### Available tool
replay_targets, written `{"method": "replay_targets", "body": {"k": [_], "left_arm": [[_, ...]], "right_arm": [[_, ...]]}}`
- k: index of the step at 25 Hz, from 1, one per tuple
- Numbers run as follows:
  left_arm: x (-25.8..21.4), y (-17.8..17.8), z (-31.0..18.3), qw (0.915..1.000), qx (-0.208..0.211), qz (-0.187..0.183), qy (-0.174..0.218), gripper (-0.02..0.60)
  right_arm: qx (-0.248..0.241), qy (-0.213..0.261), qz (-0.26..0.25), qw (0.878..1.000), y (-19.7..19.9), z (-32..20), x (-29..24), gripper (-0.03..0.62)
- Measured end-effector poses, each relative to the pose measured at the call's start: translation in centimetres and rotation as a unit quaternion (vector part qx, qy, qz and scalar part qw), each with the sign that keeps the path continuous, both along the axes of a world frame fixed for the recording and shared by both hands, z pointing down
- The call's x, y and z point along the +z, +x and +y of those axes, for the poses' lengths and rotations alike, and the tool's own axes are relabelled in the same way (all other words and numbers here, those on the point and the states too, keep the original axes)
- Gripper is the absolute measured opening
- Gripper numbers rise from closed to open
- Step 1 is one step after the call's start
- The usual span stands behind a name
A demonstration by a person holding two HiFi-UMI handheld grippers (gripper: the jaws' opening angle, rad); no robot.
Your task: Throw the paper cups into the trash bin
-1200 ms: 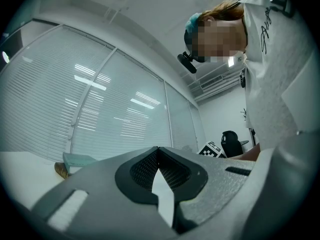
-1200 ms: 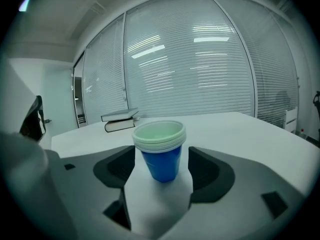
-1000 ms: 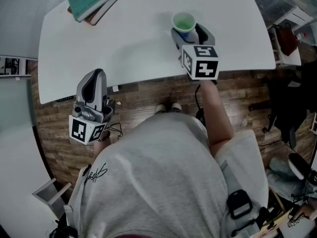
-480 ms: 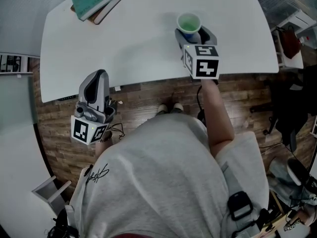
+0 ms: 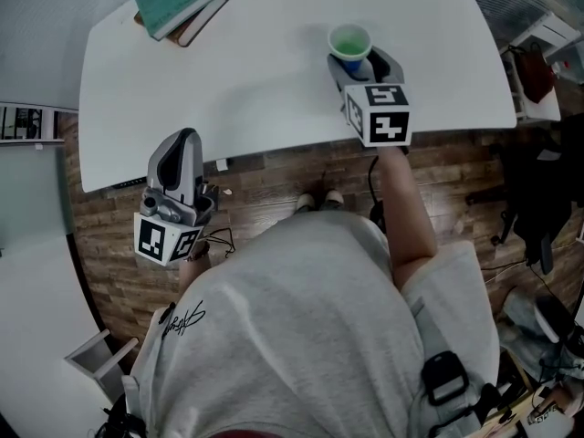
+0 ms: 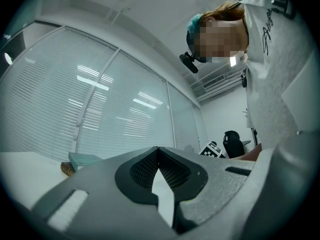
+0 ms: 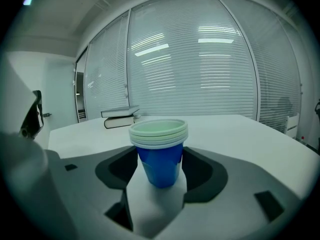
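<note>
A stack of blue paper cups [image 5: 349, 41] with pale rims stands upright on the white table [image 5: 228, 80] near its front edge. My right gripper [image 5: 358, 57] reaches over that edge, and the cups [image 7: 160, 149] stand between its jaws. Those jaws have just been closing. The pads flank the cup walls closely, and the walls show no dent. The right gripper [image 7: 160, 156] points slightly down at the table. My left gripper [image 5: 181, 144] hangs off the table over the wooden floor, its fingertips [image 6: 158, 151] meeting with nothing between them. No trash bin is in view.
Two stacked books [image 5: 173, 3] lie at the table's far left corner and also show as books [image 7: 120, 118] behind the cups. A dark office chair [image 5: 538, 199] stands to the right of the table. Window blinds fill the wall beyond.
The head view has drifted a little, so everything sits slightly to the right. The cups stay where they stood, and both grippers keep their places.
</note>
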State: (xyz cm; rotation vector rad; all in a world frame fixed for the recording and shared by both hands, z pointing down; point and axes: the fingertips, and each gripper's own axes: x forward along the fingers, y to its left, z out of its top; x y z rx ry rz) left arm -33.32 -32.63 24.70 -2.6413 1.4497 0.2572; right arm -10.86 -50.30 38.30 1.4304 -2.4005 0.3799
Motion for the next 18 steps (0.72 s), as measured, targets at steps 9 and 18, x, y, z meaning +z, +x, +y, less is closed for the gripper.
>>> {"method": "replay_targets", "body": {"k": [9, 18], "left_arm": [[-0.3, -2.1, 0.3, 1.0000, -0.005, -0.003, 0.003, 0.005], [-0.2, -2.0, 1.0, 0.9997, 0.022, 0.000, 0.010, 0.005]], "right_arm": [[0.001, 0.021, -0.027, 0.999, -1.0, 1.5, -1.4, 0.281], [0.004, 0.033, -0.048, 0.998, -2.0, 3.9, -2.6, 0.279]]}}
